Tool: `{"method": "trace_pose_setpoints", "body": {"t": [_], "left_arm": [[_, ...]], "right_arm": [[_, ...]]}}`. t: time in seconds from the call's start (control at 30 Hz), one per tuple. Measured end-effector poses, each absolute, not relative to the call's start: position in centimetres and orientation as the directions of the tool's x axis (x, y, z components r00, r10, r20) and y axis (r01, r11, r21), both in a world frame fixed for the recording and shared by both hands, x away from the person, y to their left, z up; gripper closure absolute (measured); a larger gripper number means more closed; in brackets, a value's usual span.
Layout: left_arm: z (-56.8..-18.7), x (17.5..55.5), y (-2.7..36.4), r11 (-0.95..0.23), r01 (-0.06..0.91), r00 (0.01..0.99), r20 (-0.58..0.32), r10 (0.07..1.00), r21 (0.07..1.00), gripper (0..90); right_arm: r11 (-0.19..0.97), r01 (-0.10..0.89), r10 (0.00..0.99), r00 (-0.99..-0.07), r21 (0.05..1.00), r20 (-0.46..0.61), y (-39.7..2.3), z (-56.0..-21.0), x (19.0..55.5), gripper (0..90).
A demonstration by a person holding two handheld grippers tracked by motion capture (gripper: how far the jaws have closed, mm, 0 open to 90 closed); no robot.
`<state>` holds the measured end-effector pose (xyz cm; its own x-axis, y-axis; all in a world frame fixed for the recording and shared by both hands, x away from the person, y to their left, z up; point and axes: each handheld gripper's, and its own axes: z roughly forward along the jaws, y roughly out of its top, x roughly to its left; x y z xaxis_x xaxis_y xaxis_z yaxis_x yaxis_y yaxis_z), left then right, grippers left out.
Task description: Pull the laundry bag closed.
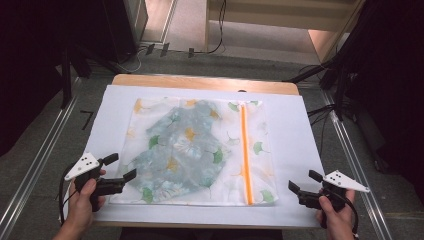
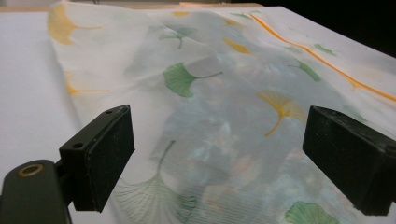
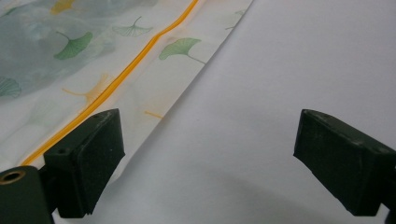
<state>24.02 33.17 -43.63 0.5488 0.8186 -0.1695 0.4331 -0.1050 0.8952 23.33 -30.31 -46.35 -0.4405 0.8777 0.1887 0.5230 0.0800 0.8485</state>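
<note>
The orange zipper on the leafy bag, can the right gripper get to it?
Probably yes. The right gripper is open beside the bag's near right corner, and the orange zipper lies bare on top with only white cover between them.

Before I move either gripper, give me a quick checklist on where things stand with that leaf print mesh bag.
1. Left gripper jaws open: ok.
2. Right gripper jaws open: ok.
3. Mesh bag lying flat on the white sheet: ok, bulging slightly over its contents.
4. Orange zipper fully closed: cannot tell.
5. Left gripper aimed at the bag: ok, its near left edge lies between the jaws in the left gripper view.
6. Right gripper aimed at the bag: not ok, mostly bare sheet between its jaws.
</note>
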Motion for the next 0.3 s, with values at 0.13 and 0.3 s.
{"method": "trace_pose_setpoints", "body": {"t": [0.13,0.3], "left_arm": [[-43.32,24.29,33.85,-0.073,0.419,0.531,-0.179,0.828,0.905,9.2],[-43.24,24.56,33.87,-0.074,0.416,0.526,-0.174,0.833,0.906,9.2]], "right_arm": [[0.061,0.512,0.882,-0.43,0.857,0.194,-30.91,-46.1,23.32,8.3],[0.065,0.507,0.881,-0.433,0.86,0.189,-30.82,-45.93,23.23,8.4]]}}
